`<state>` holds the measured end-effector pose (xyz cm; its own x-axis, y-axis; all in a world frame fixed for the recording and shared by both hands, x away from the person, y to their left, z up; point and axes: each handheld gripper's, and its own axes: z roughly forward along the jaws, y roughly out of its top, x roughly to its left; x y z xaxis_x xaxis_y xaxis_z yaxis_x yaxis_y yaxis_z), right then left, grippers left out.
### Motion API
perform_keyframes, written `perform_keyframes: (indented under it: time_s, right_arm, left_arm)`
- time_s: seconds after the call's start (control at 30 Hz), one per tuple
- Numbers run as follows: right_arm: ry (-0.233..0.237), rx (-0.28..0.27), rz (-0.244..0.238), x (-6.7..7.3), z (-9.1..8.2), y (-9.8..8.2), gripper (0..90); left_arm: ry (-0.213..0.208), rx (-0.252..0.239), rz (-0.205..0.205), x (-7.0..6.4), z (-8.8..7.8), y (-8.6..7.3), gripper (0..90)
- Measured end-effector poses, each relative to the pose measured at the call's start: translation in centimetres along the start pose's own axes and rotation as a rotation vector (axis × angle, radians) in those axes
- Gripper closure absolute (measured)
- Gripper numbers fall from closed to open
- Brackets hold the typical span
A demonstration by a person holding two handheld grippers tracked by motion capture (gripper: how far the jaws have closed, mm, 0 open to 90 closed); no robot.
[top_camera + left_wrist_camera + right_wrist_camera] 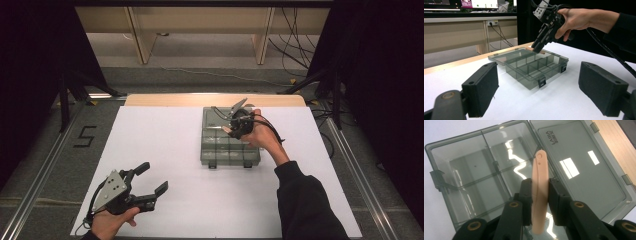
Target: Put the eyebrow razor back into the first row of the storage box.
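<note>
The right gripper point(540, 200) is clenched on a slim peach-coloured folding razor point(539, 192), hanging it over the open smoky-grey compartment box point(220, 152), near the hinge line at the box's twelve o'clock edge. The left gripper point(152, 180) rests at seven o'clock on the white table point(165, 135), jaws spread wide and holding nothing. My worry is that the razor is long against those small cells, so it may bridge a divider or tip onto the lid point(584, 170) on release.

White table point(165, 150); open compartment box point(220, 149) on it.
</note>
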<state>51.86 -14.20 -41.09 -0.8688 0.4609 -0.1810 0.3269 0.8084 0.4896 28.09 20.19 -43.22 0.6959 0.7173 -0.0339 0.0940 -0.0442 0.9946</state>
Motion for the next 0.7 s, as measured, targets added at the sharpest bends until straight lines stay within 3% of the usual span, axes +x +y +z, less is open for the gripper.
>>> perform_keyframes:
  time_s: [0.7]
  right_arm:
    - [0.035, 0.036, -0.033, 0.0, 1.6, -0.2, 74.2]
  left_arm:
    - [0.0, 0.001, 0.001, 0.0, 0.0, 0.0, 16.2]
